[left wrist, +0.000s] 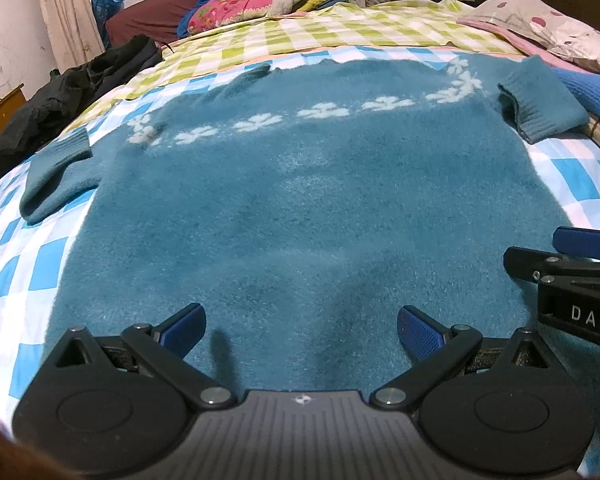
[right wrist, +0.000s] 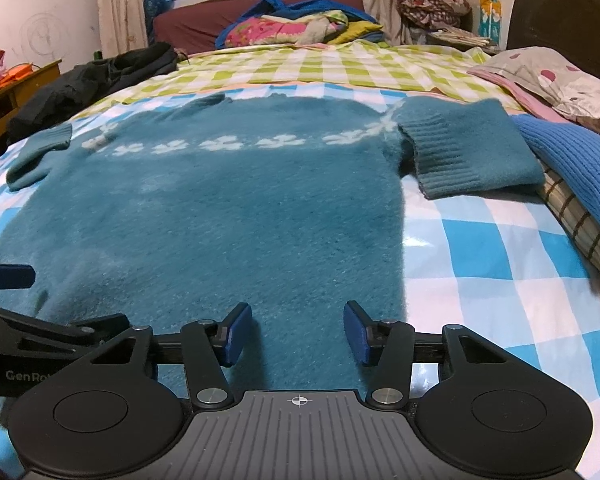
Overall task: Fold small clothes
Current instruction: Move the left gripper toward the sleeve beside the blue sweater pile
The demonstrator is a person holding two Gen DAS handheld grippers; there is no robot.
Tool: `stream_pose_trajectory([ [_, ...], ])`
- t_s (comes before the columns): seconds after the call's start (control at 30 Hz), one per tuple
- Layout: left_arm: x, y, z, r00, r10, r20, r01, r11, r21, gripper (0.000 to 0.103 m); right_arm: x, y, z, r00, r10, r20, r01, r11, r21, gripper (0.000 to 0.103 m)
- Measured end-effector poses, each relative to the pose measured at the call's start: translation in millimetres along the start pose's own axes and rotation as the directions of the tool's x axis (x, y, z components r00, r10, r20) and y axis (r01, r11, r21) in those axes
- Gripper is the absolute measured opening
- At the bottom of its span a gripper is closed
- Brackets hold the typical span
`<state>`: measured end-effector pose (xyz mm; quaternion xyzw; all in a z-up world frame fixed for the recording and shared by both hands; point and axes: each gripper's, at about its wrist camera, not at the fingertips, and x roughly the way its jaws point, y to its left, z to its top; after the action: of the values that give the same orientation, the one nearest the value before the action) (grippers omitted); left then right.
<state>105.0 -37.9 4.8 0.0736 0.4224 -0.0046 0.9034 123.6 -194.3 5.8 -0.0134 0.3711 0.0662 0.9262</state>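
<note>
Our left gripper (left wrist: 300,330) has its blue-padded jaws spread wide, nothing pinched, hanging just over the near hem of the fuzzy teal knitted sweater with a curved row of white flowers (left wrist: 300,200). Our right gripper (right wrist: 298,334) sits beside it over the same hem, closer to the sweater's right edge; its jaws stand narrower but still apart, with only the fabric's surface showing in the gap, so no grab there either. Can't really tell if the pads are brushing the fuzz or floating above it. The sweater itself lies spread flat, hem toward us and neck away, on the blue-and-white checked bedsheet (right wrist: 500,264), both short ribbed sleeves sticking out to the sides. Just past the right sleeve there's a bright blue ribbed knit (right wrist: 572,168) lying on a plaid cloth (right wrist: 576,224). Further back the sheet turns into a green-and-white checked cover (right wrist: 320,68), with a crumpled black garment (right wrist: 100,76) at the left edge and a spotted pillow (right wrist: 560,80) on the right.
</note>
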Motion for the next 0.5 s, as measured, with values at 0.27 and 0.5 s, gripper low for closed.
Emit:
stream_pose_trajectory([
  [0.27,0,-4,6,1.000,-0.002,0.013,0.002,1.000,0.001,0.103,2,-5,3,1.000,0.001,0.008,-0.001,1.000,0.008,0.047],
  [0.5,0,-11,14,1.000,-0.007,0.026,0.007,1.000,0.010,0.103,3,-11,8,1.000,-0.002,0.016,0.002,1.000,0.017,0.043],
])
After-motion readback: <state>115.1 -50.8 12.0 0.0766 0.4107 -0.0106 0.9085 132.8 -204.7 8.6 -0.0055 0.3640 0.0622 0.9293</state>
